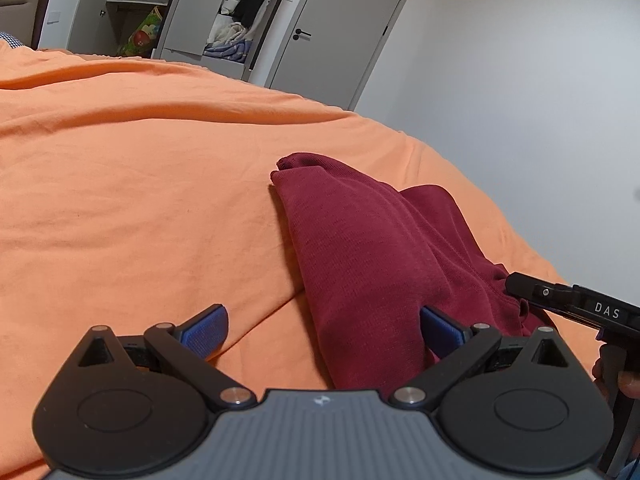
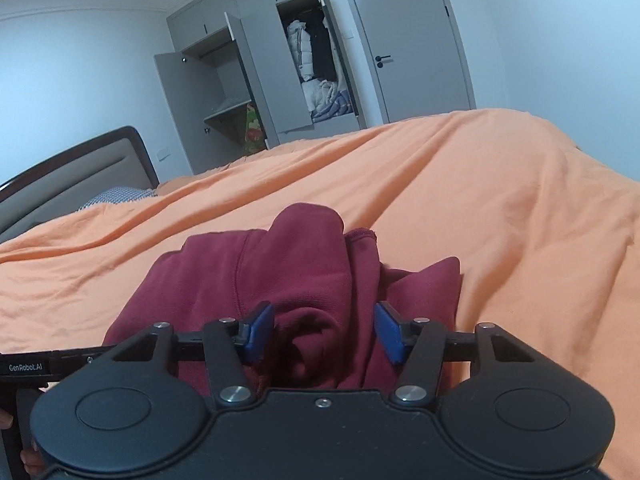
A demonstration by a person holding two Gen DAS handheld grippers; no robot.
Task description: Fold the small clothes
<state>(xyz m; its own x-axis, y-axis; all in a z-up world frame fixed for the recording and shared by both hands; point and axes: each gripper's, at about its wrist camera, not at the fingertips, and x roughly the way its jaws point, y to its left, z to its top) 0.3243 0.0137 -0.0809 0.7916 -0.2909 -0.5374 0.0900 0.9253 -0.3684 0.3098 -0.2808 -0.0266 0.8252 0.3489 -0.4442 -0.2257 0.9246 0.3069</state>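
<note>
Here, a small dark-red knitted garment lies bunched on a wide orange bed cover, near the cover's edge closest to the cameras. In the left wrist view it runs as a long folded ridge from a cuff-like end far up the cover down towards the gripper, with a second flap beside it on the right. In the right wrist view the same garment is heaped in soft folds, a rounded hump at its far end and a flat corner sticking out to the right.

The left gripper sits low over the near end of the garment with its blue-padded fingers spread wide; one pad is over the bare cover, the other against the red cloth, and nothing is pinched between them. The right gripper hovers above the crumpled near folds, its blue pads likewise apart with cloth showing between them but not clamped.

The black body of the other gripper pokes into each view from the side.

Beyond the bed stand a grey wardrobe with open doors, clothes hanging inside, and a closed grey door. A dark padded headboard shows at the left.
</note>
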